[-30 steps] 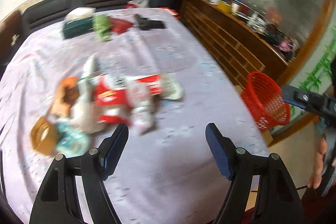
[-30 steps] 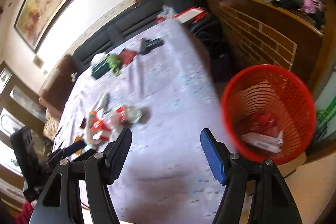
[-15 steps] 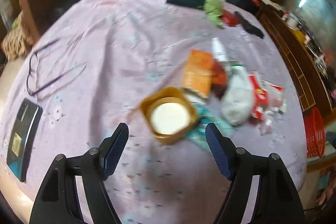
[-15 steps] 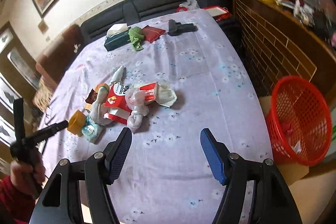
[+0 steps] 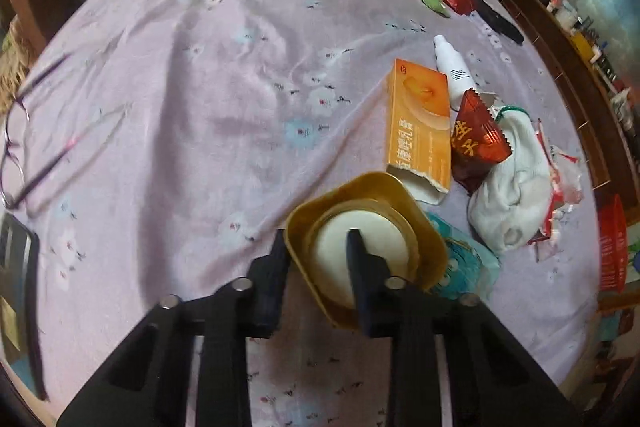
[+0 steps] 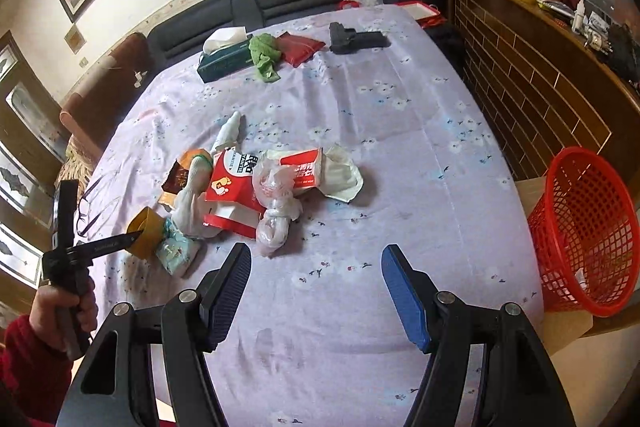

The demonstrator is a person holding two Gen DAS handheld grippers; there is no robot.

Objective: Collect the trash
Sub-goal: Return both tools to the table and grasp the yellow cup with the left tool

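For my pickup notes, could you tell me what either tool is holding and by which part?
The left tool is closing on the yellow tray, one finger outside its near wall and one inside. The right tool is open and holds nothing.

Open bedsheet [image 6: 400, 155] between the trash pile [image 6: 256, 187] and the red basket [image 6: 588, 231]; clear passage there for the right gripper [image 6: 316, 291], jaws apart over bare cloth. Crowded on the pile's left: yellow tub [image 5: 366, 251] hemmed by orange box [image 5: 418, 127], brown wrapper [image 5: 478, 143] and white sock [image 5: 512, 195]. Wide bare sheet beyond, up to the glasses [image 5: 24, 147] and phone [image 5: 16, 267] at the bed's edge.
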